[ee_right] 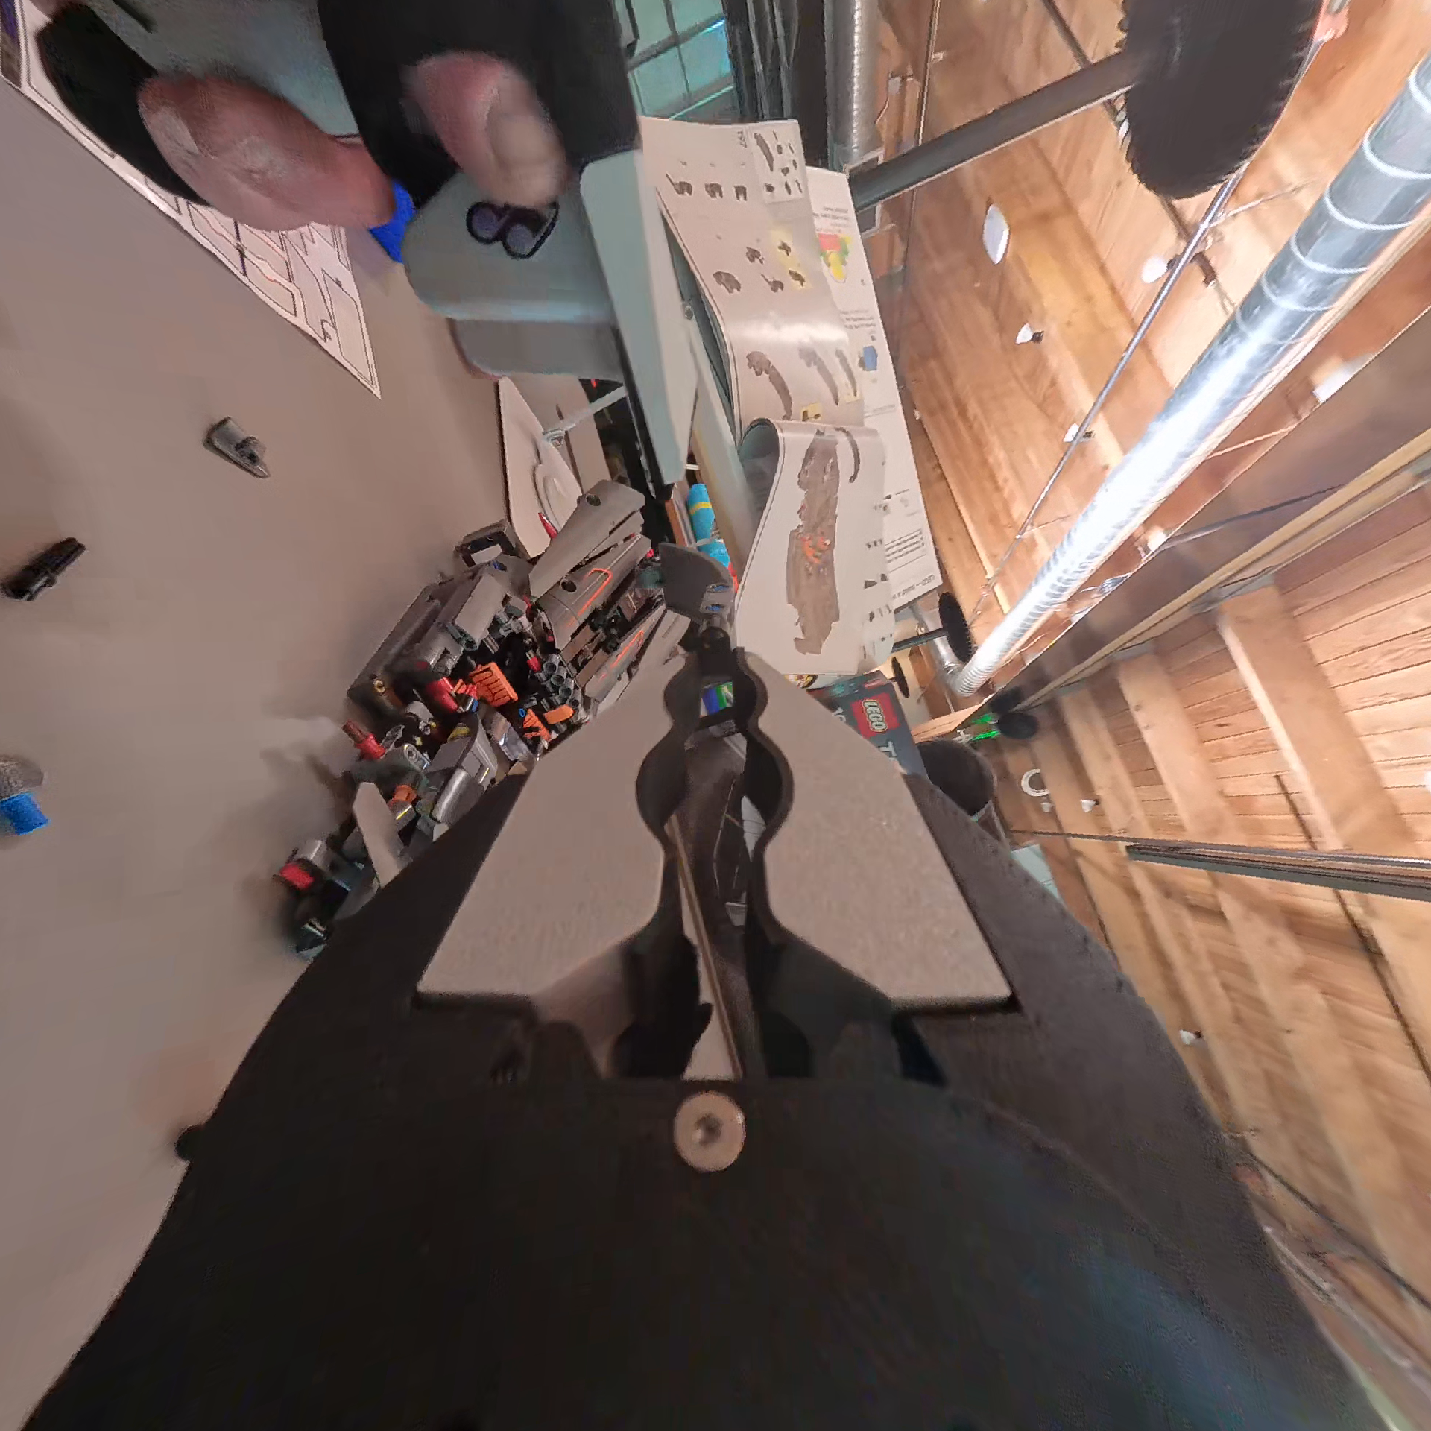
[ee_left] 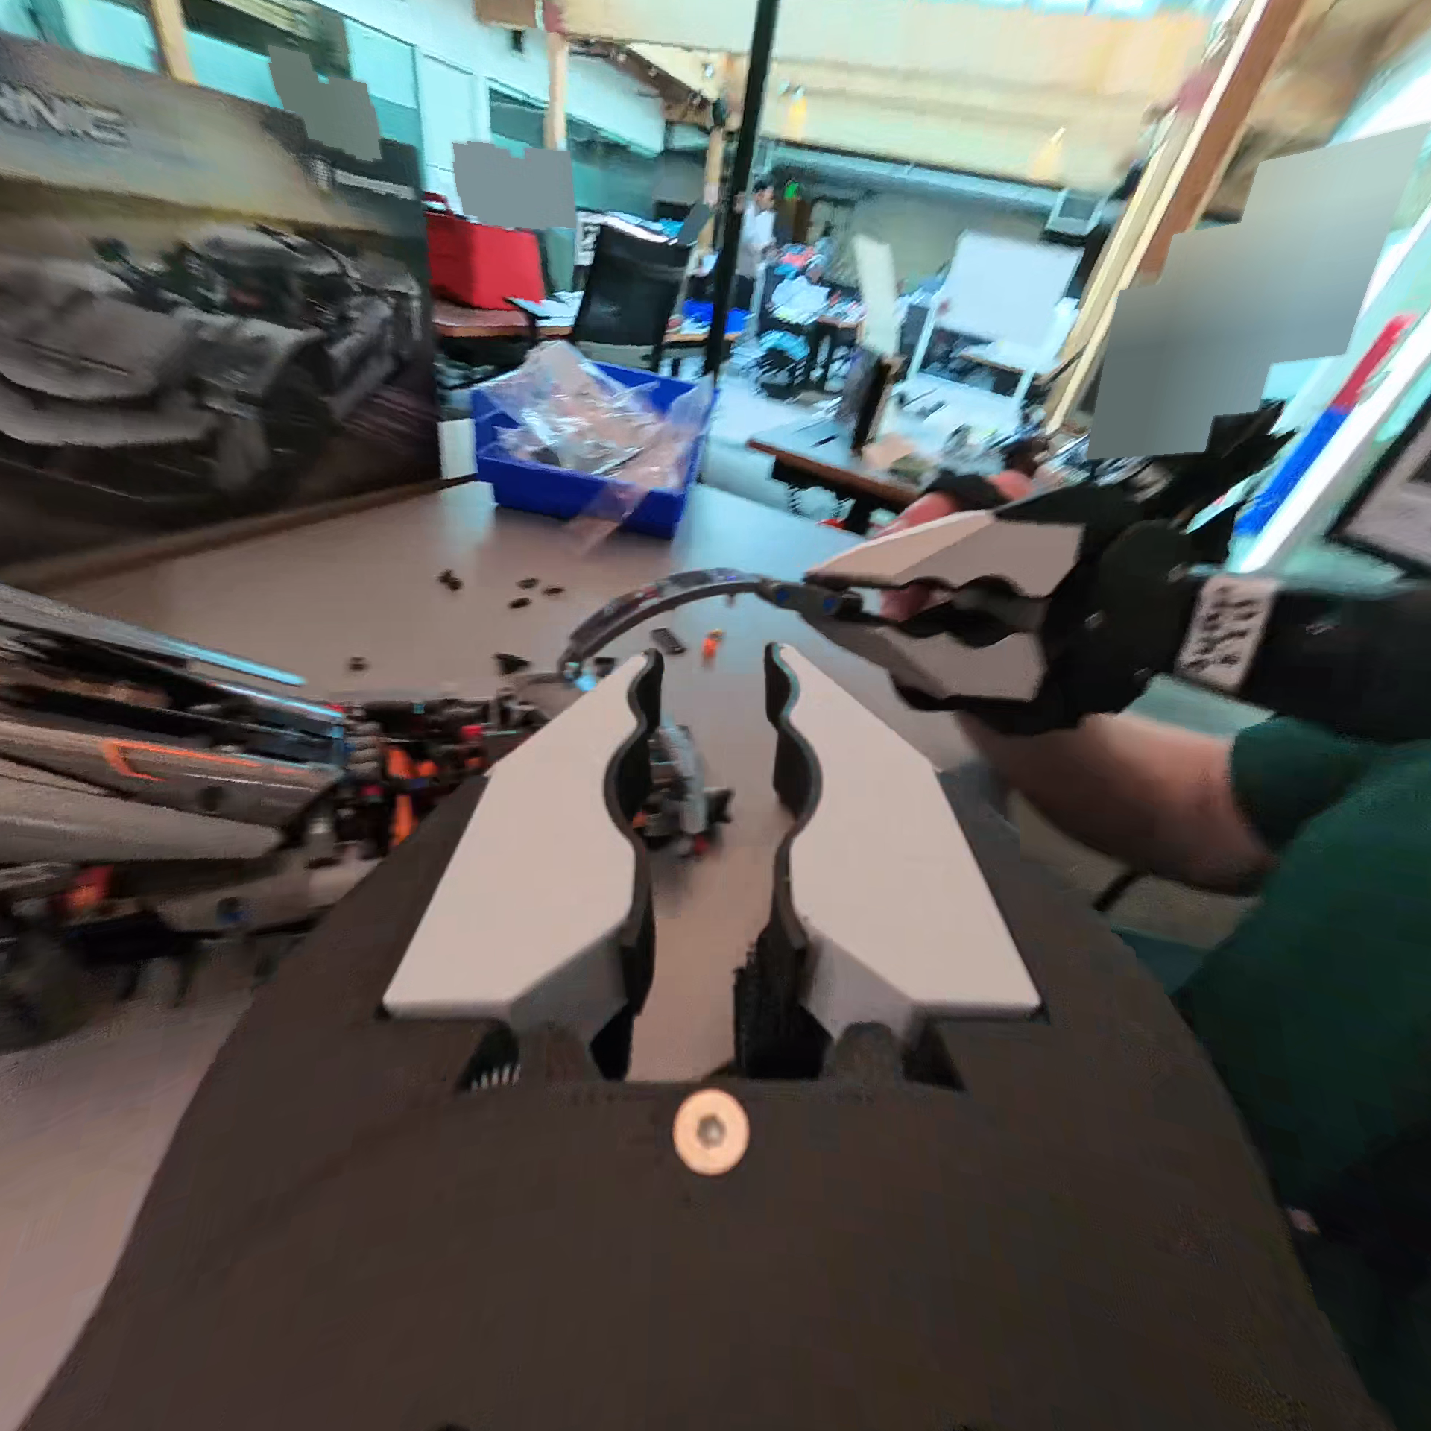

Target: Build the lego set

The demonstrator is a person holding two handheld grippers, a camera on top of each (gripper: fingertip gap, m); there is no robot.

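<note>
My left gripper (ee_left: 712, 666) is open and empty, low over the table. A small grey sub-assembly (ee_left: 685, 782) lies on the table between its fingers, untouched. The partly built grey, black and orange lego car (ee_left: 193, 774) lies to its left. My right gripper (ee_left: 832, 600) comes in from the right, shut on a long curved dark arch piece (ee_left: 658, 600) whose far end dips toward the car. In the right wrist view my right gripper (ee_right: 712, 681) pinches that piece (ee_right: 693, 577) above the car (ee_right: 495, 681). The left gripper (ee_right: 526, 325) shows blurred at the top.
A blue bin (ee_left: 588, 480) with plastic bags stands at the table's far side, the set's box (ee_left: 193, 348) at the left. Loose small parts (ee_left: 526, 596) and an orange part (ee_left: 712, 643) lie on the table. An open instruction booklet (ee_right: 813, 387) stands behind the car.
</note>
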